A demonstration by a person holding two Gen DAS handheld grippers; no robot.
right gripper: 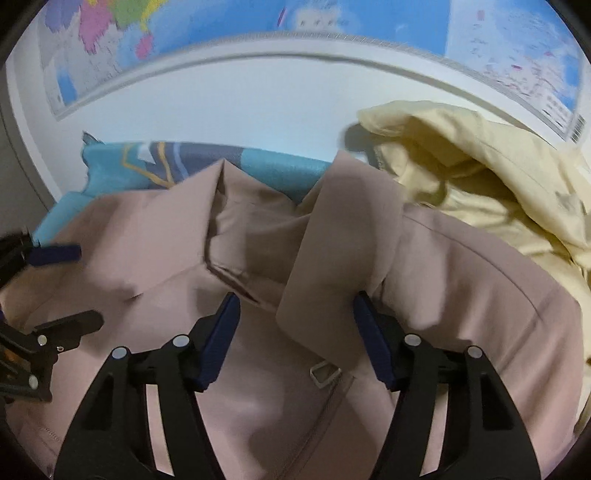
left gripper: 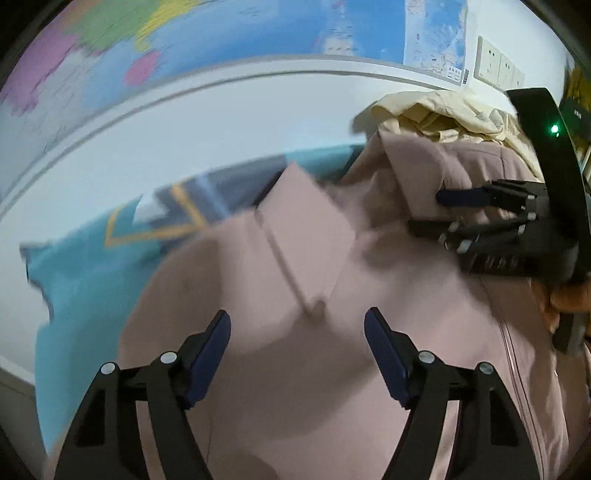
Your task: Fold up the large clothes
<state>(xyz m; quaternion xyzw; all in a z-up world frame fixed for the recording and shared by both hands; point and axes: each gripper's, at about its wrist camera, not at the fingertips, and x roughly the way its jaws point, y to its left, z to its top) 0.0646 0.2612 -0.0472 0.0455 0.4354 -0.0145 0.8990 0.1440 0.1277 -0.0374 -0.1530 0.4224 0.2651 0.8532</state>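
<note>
2 pairs of black fingers with dark blue pads hover over a dusty-pink zip-front jacket (left gripper: 325,369) of smooth fabric. The left gripper (left gripper: 297,354) stands wide apart with nothing between its fingers (left gripper: 207,360), the pink cloth lying just below them. The right gripper (right gripper: 291,339) is also parted, a little narrower; a folded-over flap of the pink jacket lies in its gap, the right-hand pad close beside the flap's edge, and no pad presses on it. In the left wrist view the right gripper comes in from the right edge, its fingers spread above the jacket's upper fold, with part of a person's hand (left gripper: 569,299) behind it.

The jacket lies spread on a teal printed cloth (right gripper: 280,168) with yellow and dark blue markings, which covers the pale surface (right gripper: 258,107). Its zip runs toward the lower edge, and a small pale rectangular zip pull (right gripper: 325,373) sits just below the flap. A crumpled pale-yellow garment (right gripper: 480,170) lies at the jacket's far right, touching it. A coloured wall map (right gripper: 332,18) hangs behind, with white wall sockets (left gripper: 496,66) at its right.
</note>
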